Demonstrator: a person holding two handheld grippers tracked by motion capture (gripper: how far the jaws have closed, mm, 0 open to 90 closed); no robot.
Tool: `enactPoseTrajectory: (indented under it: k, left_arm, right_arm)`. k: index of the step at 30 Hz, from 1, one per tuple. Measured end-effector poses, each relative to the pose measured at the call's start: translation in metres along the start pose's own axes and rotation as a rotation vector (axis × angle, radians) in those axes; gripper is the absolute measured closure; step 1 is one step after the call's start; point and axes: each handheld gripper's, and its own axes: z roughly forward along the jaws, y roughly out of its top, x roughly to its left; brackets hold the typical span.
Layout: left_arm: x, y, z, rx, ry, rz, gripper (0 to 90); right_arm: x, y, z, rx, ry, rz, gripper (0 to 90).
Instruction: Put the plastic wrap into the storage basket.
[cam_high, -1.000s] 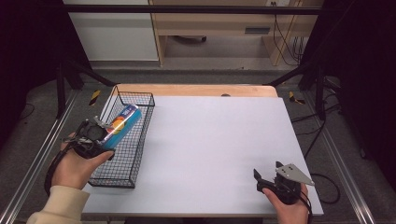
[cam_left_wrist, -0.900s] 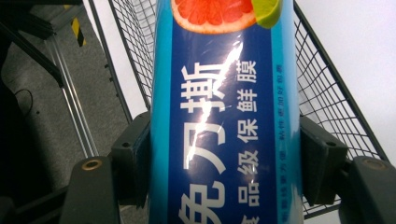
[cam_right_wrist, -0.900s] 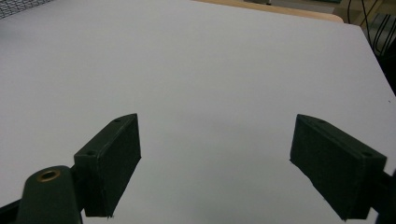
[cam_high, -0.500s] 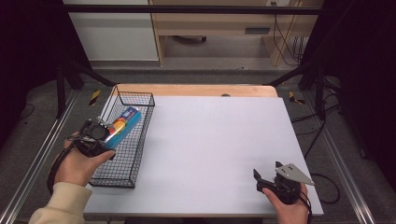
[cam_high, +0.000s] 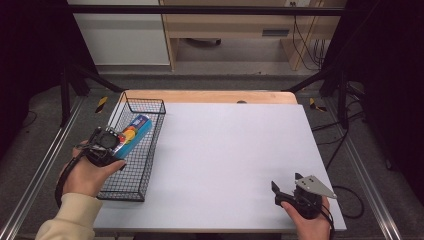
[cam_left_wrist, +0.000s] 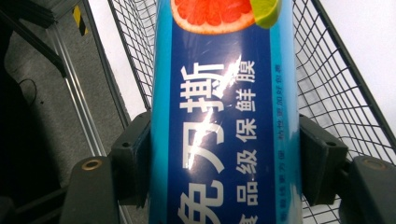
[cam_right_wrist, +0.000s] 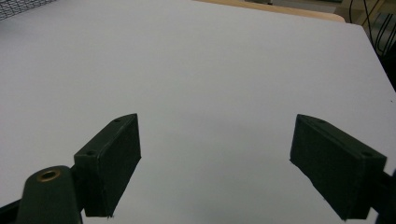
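A long blue box (cam_high: 135, 130) printed with a grapefruit slice and white characters lies tilted over the black wire basket (cam_high: 150, 102) at the table's left. My left gripper (cam_high: 111, 145) is shut on its near end. In the left gripper view the box (cam_left_wrist: 224, 93) sits squeezed between both jaws of the left gripper (cam_left_wrist: 226, 135), with the basket mesh (cam_left_wrist: 336, 84) beneath it. My right gripper (cam_high: 281, 192) rests low at the table's near right, open. In the right gripper view the right gripper (cam_right_wrist: 217, 135) has only the white tabletop (cam_right_wrist: 210, 60) between its jaws.
The white table (cam_high: 235, 150) stretches between the basket and my right hand. A wooden strip (cam_high: 210, 96) runs along its far edge. Metal rails (cam_high: 42, 165) flank the table, and black frame posts (cam_high: 345, 85) stand at the far corners.
The far end of the blue box has dipped slightly toward the basket, still in my left gripper. My right gripper has not moved.
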Motion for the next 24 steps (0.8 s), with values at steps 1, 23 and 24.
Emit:
enactPoseTrajectory:
  k: [1,23,24]
  left_arm:
    - [0.0,0.0,0.0,0.001,0.0,0.002,32.0]
    - [0.002,-0.001,0.013,0.032,-0.021,-0.019,32.1]
    - [0.002,0.0,0.013,0.035,-0.022,-0.019,32.1]
  right_arm:
    - [0.0,0.0,0.0,0.001,-0.001,0.0,16.3]
    - [0.0,0.0,0.0,0.001,-0.001,0.002,16.3]
    - [0.0,0.0,0.001,-0.001,-0.003,-0.006,16.4]
